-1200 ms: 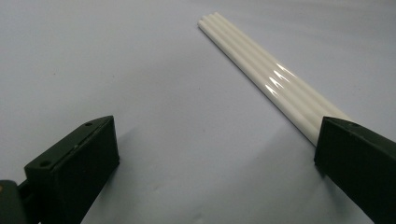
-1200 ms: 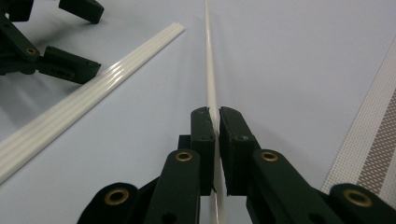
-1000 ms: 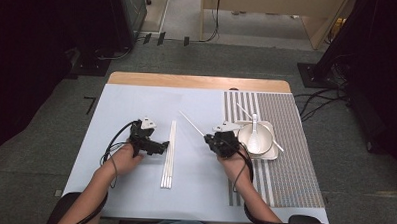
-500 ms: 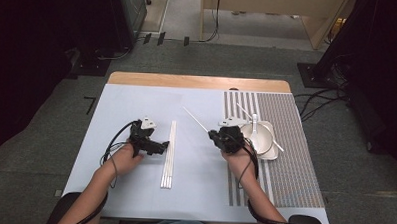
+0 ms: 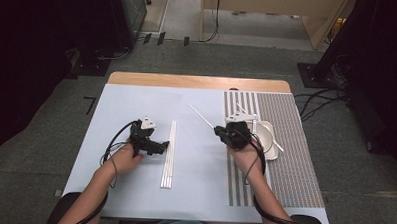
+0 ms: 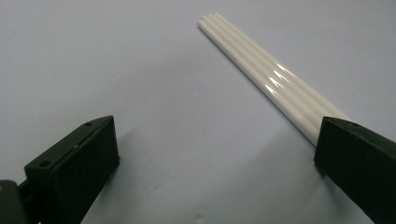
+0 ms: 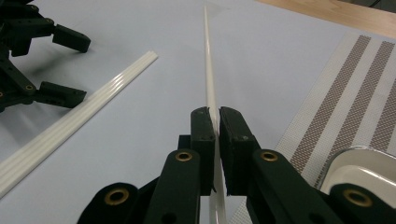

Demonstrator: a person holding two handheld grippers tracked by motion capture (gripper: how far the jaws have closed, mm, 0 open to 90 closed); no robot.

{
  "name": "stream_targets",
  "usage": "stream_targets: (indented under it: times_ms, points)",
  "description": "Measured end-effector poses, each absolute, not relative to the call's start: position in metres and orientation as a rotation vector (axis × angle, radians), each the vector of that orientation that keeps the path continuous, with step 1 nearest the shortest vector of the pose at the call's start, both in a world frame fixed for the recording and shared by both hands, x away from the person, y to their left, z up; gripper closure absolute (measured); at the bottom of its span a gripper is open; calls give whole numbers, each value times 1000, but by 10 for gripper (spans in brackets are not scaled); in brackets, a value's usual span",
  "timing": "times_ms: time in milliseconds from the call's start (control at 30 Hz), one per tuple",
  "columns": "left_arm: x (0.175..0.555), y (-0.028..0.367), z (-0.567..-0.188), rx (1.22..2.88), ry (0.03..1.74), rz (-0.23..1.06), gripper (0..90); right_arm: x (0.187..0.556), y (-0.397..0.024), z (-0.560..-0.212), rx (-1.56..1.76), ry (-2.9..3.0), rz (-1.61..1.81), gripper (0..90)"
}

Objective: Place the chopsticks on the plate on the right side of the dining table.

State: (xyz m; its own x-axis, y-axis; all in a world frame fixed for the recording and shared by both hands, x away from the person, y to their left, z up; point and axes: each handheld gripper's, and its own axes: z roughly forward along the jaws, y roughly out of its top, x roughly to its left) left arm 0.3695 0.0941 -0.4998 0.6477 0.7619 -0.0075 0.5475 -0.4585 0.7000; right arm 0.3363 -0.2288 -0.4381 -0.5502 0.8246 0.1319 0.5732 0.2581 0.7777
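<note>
Several long white sticks (image 5: 168,153) lie side by side on the pale blue table cover (image 5: 126,104). My left gripper (image 5: 161,146) rests just left of them, open; in the left gripper view its jaws (image 6: 215,154) stand wide apart, with the sticks (image 6: 275,79) running to the right jaw. My right gripper (image 5: 220,131) is shut on a single white stick (image 5: 201,116) that points up and to the left, off the table. In the right gripper view the jaws (image 7: 218,123) pinch that stick (image 7: 208,60) near its lower end.
A white dish (image 5: 268,139) with a utensil in it sits on the striped placemat (image 5: 294,165), right beside my right hand. The right gripper view shows the dish's rim (image 7: 355,161), the row of sticks (image 7: 79,126) and the other gripper (image 7: 28,56).
My right gripper has moved a little right and up with the single stick, closer to the dish. The left gripper and the row of sticks have stayed put.
</note>
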Motion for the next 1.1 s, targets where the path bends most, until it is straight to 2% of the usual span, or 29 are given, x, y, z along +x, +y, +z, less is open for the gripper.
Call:
stream_targets:
  times_ms: [1100]
  points:
    - [370,94,-500,2180,1013,403,0,351,-273,-428,1325,2203,1180,853]
